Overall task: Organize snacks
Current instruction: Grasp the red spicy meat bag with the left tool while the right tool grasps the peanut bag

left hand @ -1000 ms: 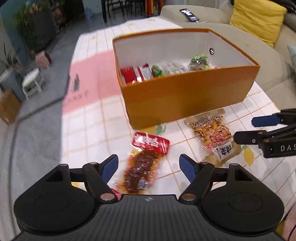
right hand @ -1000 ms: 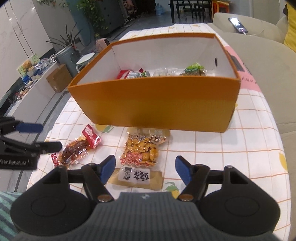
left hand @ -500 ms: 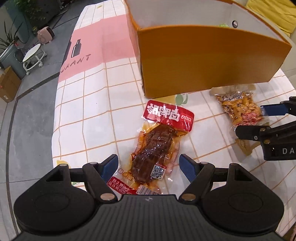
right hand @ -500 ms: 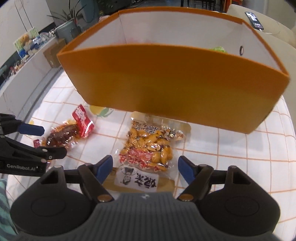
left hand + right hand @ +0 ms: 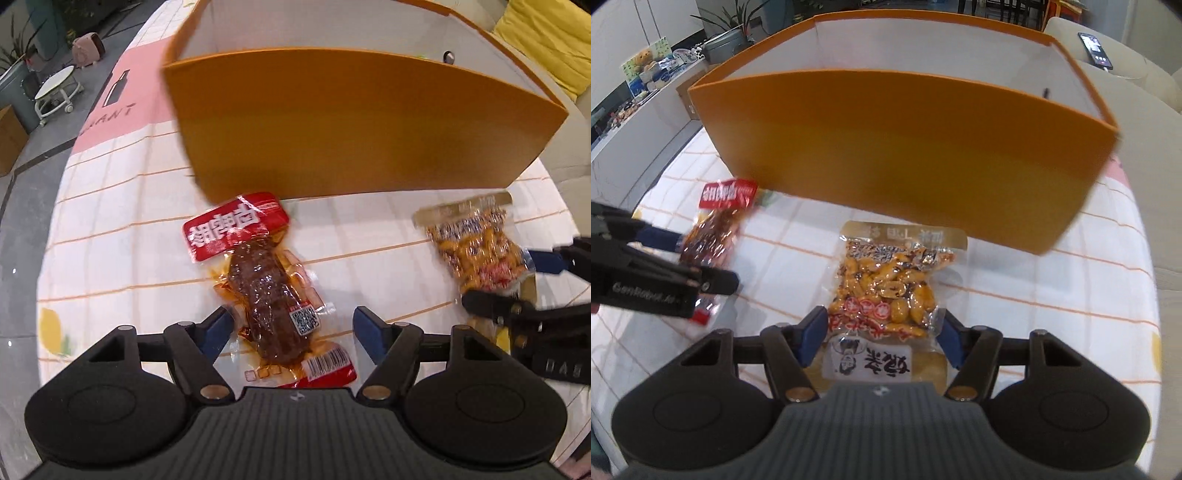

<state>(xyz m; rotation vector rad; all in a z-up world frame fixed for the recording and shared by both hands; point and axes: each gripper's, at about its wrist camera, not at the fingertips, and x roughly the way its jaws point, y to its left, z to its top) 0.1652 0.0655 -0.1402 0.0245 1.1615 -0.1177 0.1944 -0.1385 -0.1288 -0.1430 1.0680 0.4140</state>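
A red-topped packet of dark braised meat point(image 5: 264, 280) lies on the checked tablecloth in front of the orange box point(image 5: 351, 125). My left gripper point(image 5: 291, 330) is open, low over the packet's near end, one finger on each side. A clear packet of yellow peanuts point(image 5: 886, 284) lies to the right. My right gripper point(image 5: 881, 338) is open and straddles its near end. The meat packet also shows in the right wrist view point(image 5: 716, 225), and the peanut packet in the left wrist view point(image 5: 476, 251). The box's contents are hidden by its near wall.
The orange box point(image 5: 905, 155) stands just behind both packets. The tablecloth point(image 5: 122, 221) ends at the table's left edge, with floor beyond. A beige sofa with a yellow cushion point(image 5: 546, 40) and a phone point(image 5: 1095, 50) lies to the right.
Both grippers have dropped lower and moved forward over their packets, so the fingers now sit on either side of each packet's near end. The box interior has passed out of sight.
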